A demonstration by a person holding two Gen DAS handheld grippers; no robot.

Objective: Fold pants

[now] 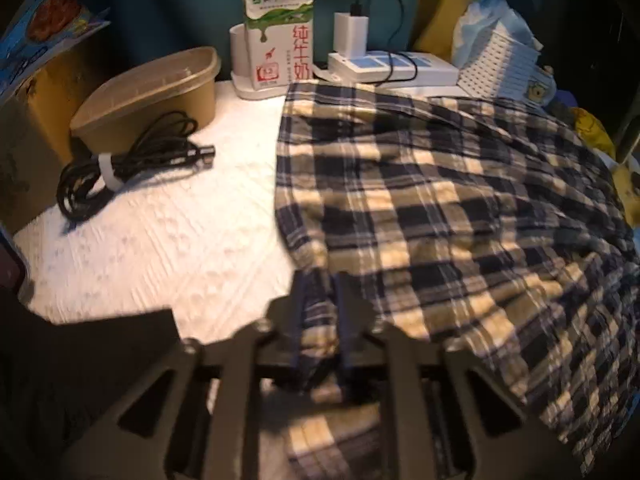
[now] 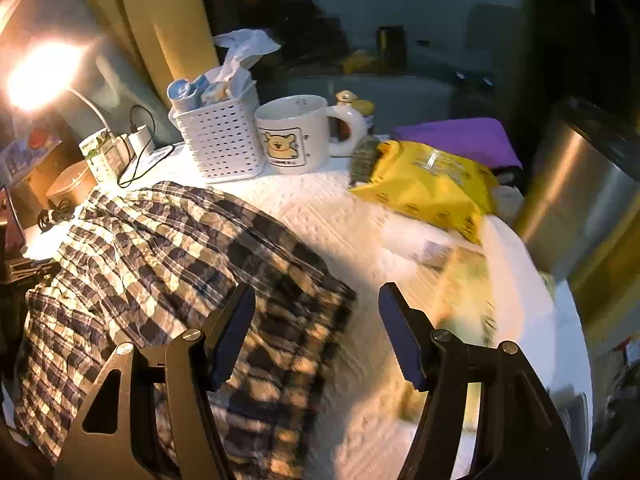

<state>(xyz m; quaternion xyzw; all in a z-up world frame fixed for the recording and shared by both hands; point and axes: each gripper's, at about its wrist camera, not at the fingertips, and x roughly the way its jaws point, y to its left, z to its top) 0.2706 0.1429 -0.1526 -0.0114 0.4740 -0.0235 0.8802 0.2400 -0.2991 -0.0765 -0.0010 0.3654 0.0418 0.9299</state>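
Plaid pants (image 1: 460, 208) in navy and cream lie rumpled across a table covered with white embossed paper towel (image 1: 168, 232), spread from the back row of clutter toward the near edge. The left gripper (image 1: 320, 292) has its two fingers drawn narrow around a bunched edge of the cloth at the pants' near left corner, the fabric pinched between them. The right gripper (image 2: 316, 312) hangs with its fingers wide apart and nothing between them, its left finger over the pants' right edge and its right finger over bare towel. Left of the pants rest a coiled black cable (image 1: 128, 160) and a brown lidded bowl (image 1: 152, 92); behind them stand a milk carton (image 1: 280, 36) and a white power strip (image 1: 396, 68) with a charger plugged in. To the right sit a white perforated basket (image 2: 220, 140), a bear-print mug (image 2: 296, 132) and a yellow packet (image 2: 432, 184), under a glaring lamp (image 2: 40, 76).
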